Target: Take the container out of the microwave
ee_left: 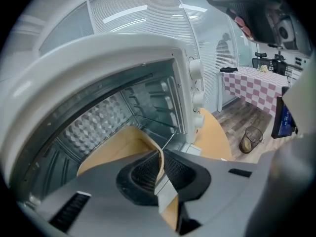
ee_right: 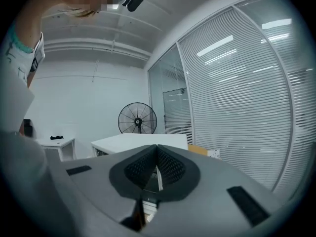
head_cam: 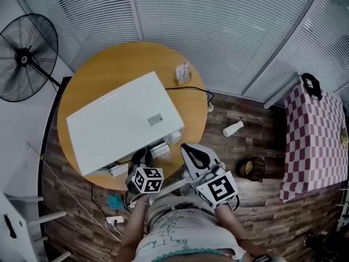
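Note:
A white microwave [head_cam: 125, 119] stands on a round wooden table [head_cam: 92, 75], its front facing me. In the left gripper view the cavity [ee_left: 148, 107] is open and a tan paper container [ee_left: 113, 147] sits inside it. My left gripper [ee_left: 160, 169] is shut on the container's near rim, which runs between the ribbed pads. From the head view, the left gripper [head_cam: 143, 158] reaches into the microwave's front. My right gripper [head_cam: 193, 153] hovers just right of it, off the table edge. Its jaws [ee_right: 157, 164] are shut with nothing between them, and the microwave [ee_right: 133, 141] lies beyond.
A standing fan [head_cam: 24, 56] is at the back left. A small card holder [head_cam: 182, 72] sits on the table's far side. On the floor lie a white bottle [head_cam: 233, 129], a dark bin [head_cam: 251, 168] and a power strip [head_cam: 114, 220]. A checkered table [head_cam: 311, 141] stands right.

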{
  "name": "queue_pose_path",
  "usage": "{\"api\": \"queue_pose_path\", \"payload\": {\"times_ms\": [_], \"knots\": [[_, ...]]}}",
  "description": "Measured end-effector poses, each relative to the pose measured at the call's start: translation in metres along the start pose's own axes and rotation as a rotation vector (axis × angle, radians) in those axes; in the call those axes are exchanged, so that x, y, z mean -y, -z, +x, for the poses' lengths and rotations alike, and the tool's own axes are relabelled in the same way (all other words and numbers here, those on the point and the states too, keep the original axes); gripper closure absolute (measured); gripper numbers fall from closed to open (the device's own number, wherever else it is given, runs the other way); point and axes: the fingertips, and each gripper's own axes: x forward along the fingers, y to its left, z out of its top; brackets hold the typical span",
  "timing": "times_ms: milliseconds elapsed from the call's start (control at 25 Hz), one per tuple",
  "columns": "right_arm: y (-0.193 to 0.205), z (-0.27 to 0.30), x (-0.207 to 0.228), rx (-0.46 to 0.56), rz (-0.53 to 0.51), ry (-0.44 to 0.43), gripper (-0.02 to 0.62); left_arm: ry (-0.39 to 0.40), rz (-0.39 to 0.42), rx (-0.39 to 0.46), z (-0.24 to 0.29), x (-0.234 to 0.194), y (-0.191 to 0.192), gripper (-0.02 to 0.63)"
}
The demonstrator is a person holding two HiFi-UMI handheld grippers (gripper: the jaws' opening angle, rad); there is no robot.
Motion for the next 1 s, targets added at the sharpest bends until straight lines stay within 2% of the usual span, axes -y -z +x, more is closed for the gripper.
{"api": "queue_pose_path", "payload": {"times_ms": [1000], "knots": [[0.003,0.006,-0.011,-0.004,-0.031,-0.230,0.601,-0.094,-0.117,-0.072,-0.024,0.029,0.022,0.569]]}}
